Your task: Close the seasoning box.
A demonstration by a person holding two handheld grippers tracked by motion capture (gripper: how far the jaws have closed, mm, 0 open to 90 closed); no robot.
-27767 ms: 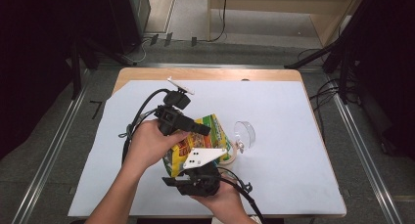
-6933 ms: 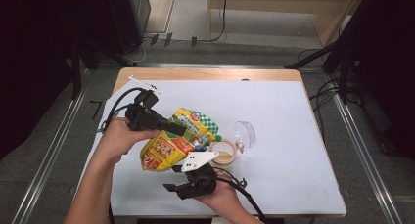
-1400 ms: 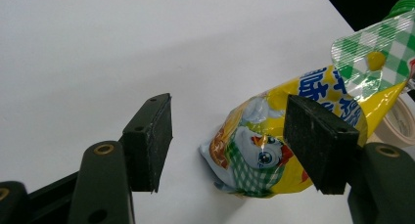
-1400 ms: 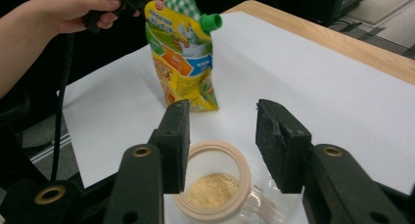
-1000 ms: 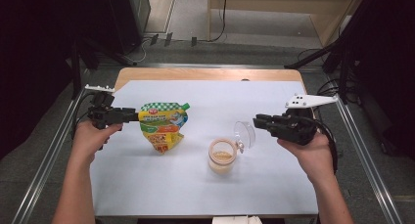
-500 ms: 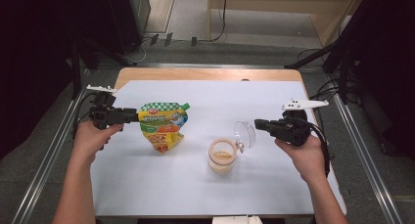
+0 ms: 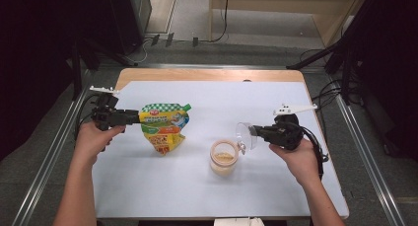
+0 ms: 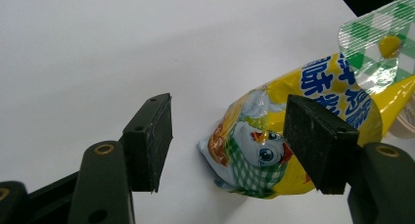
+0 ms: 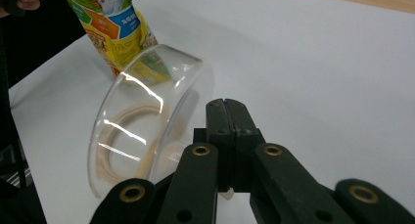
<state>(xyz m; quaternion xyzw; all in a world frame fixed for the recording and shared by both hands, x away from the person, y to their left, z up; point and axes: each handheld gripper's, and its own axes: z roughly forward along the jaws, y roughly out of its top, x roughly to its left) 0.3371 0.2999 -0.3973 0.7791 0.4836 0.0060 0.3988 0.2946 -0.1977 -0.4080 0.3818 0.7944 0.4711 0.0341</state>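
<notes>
With the right gripper (image 7: pixel 256 131) pressed together beside the clear lid (image 7: pixel 245 135) at centre right, the lid should be lowered squarely onto the jar (image 7: pixel 224 158).

Grey floor (image 7: pixel 49 152), metal rails (image 7: pixel 367 147) — wooden furniture (image 7: pixel 276 9), dark surroundings

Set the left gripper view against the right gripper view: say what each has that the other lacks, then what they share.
Left gripper view: the left gripper with open jaws either side of the pouch at its bottom corner with a cartoon chick. Right gripper view: the right gripper with shut jaws beside an upright clear lid, the jar rim seen through it. Both: the pouch and the white table.
</notes>
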